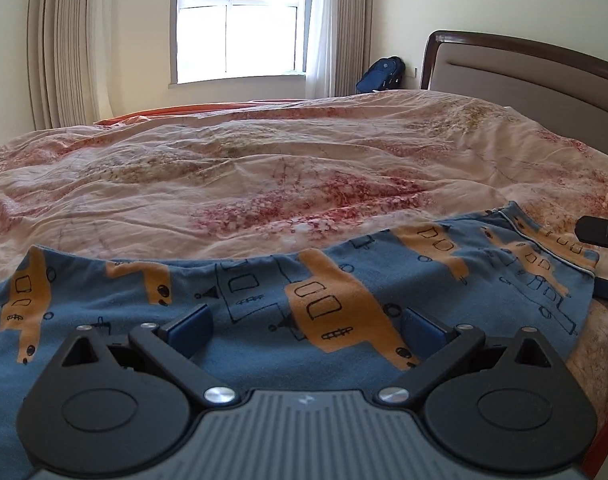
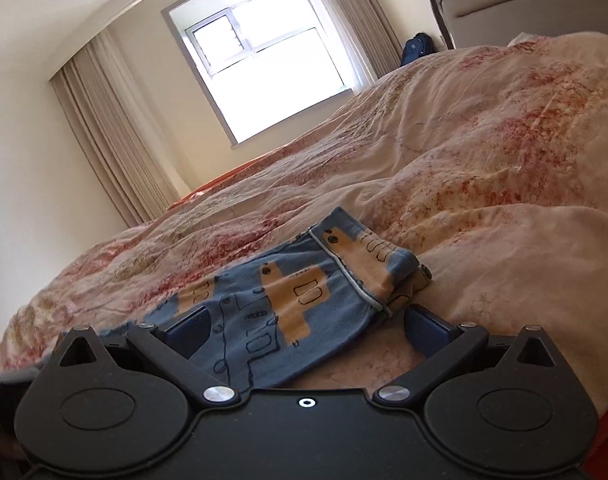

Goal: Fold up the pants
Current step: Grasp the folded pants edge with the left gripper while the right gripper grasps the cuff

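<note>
Nearest in the left wrist view, the left gripper (image 1: 305, 330) has its two blue-padded fingers (image 1: 190, 322) spread wide, with nothing pinched. The pants (image 1: 264, 300), blue with orange truck shapes and black outlines, lie flat under and between the fingers, running across the whole width of the view from the left edge to the right. Whether the pads touch the cloth cannot be told. Near the right edge of this view the tips of the right gripper (image 1: 601, 232) show beside the hemmed end of the pants.

In the right wrist view the right gripper (image 2: 305, 330) also has its fingers (image 2: 425, 328) spread apart and empty. The pants (image 2: 280, 292) lie between them and just ahead: the left finger sits over the blue cloth, while the right finger is over bare bedcover just beside the cloth's edge. The far end of the pants, with a pale seam, is bunched and folded over.

Beyond the pants stretches the wrinkled pink and red flowered bedcover (image 1: 288, 168). Farther back stand the headboard (image 1: 515, 66), a dark blue bag (image 1: 381, 74) in the corner, the beige curtains (image 1: 68, 40) and the bright window (image 1: 240, 20).
</note>
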### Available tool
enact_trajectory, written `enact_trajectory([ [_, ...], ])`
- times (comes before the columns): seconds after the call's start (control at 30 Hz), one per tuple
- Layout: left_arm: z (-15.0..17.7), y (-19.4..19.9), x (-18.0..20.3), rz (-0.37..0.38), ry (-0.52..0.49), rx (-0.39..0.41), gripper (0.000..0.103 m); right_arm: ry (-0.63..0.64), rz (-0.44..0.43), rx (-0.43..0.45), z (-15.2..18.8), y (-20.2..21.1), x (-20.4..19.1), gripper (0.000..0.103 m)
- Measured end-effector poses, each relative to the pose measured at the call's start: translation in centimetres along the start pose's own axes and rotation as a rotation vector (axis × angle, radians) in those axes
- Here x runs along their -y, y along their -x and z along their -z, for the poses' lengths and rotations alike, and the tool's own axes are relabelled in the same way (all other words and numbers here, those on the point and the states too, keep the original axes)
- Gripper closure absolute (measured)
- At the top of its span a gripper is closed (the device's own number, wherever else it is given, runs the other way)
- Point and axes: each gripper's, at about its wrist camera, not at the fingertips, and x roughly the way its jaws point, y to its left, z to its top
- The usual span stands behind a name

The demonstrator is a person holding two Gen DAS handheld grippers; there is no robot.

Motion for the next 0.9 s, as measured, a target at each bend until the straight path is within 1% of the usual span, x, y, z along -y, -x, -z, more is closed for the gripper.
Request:
enact_trajectory([
  [0.1,-0.9,0.5,-0.8,0.038,0.063,-0.014,0.000,-0.149,-0.026,0.032,-0.4,-0.2,1.5,0.001],
  [0.13,-1.2,0.6,-1.1,0.057,0.092,-0.017,0.000,-0.167,-0.018,0.041,-0.5,-0.2,1.6,0.004],
  [0.17,-1.4,0.8,-1.4,0.081,0.118,-0.020,0.000,-0.170,-0.003,0.050,-0.5,-0.1,1.6,0.011],
  [0.2,-1.7,1.0,-1.7,0.108,0.142,-0.024,0.000,-0.168,0.011,0.054,-0.4,0.0,1.5,0.015],
  [0.27,-2.5,1.1,-2.0,0.177,0.188,-0.034,0.000,-0.171,0.039,0.063,-0.2,0.2,1.7,0.032],
  [0.3,-2.9,1.1,-2.0,0.212,0.210,-0.038,0.000,-0.177,0.055,0.068,-0.1,0.3,1.8,0.037],
  [0.37,-3.7,1.2,-2.1,0.279,0.253,-0.038,0.000,-0.190,0.085,0.076,-0.1,0.4,2.1,0.060],
  [0.4,-4.2,1.3,-2.1,0.320,0.279,-0.036,0.000,-0.188,0.097,0.081,-0.1,0.4,2.1,0.066],
  [0.43,-4.6,1.4,-2.1,0.360,0.300,-0.035,0.000,-0.168,0.116,0.087,-0.1,0.5,1.9,0.076],
  [0.47,-5.1,1.4,-2.2,0.400,0.321,-0.035,0.000,-0.133,0.127,0.093,-0.2,0.5,1.6,0.083],
  [0.53,-6.1,1.2,-2.2,0.477,0.363,-0.047,0.000,-0.025,0.131,0.115,-0.1,0.8,0.1,0.086],
  [0.63,-7.0,0.8,-2.2,0.589,0.411,-0.085,0.000,0.250,0.132,0.156,0.5,1.3,-4.1,0.086],
  [0.7,-7.1,0.4,-2.4,0.644,0.433,-0.112,0.000,0.436,0.108,0.166,1.3,1.4,-7.2,0.086],
  [0.77,-6.5,0.1,-2.7,0.664,0.442,-0.139,0.000,0.586,0.056,0.164,2.4,1.7,-10.0,0.086],
  [0.87,-4.8,-0.4,-3.5,0.635,0.468,-0.173,0.002,0.773,-0.032,0.145,4.4,2.1,-13.8,0.086],
  [0.9,-4.1,-0.6,-3.8,0.619,0.483,-0.185,0.006,0.815,-0.062,0.136,5.1,2.3,-14.6,0.086],
])
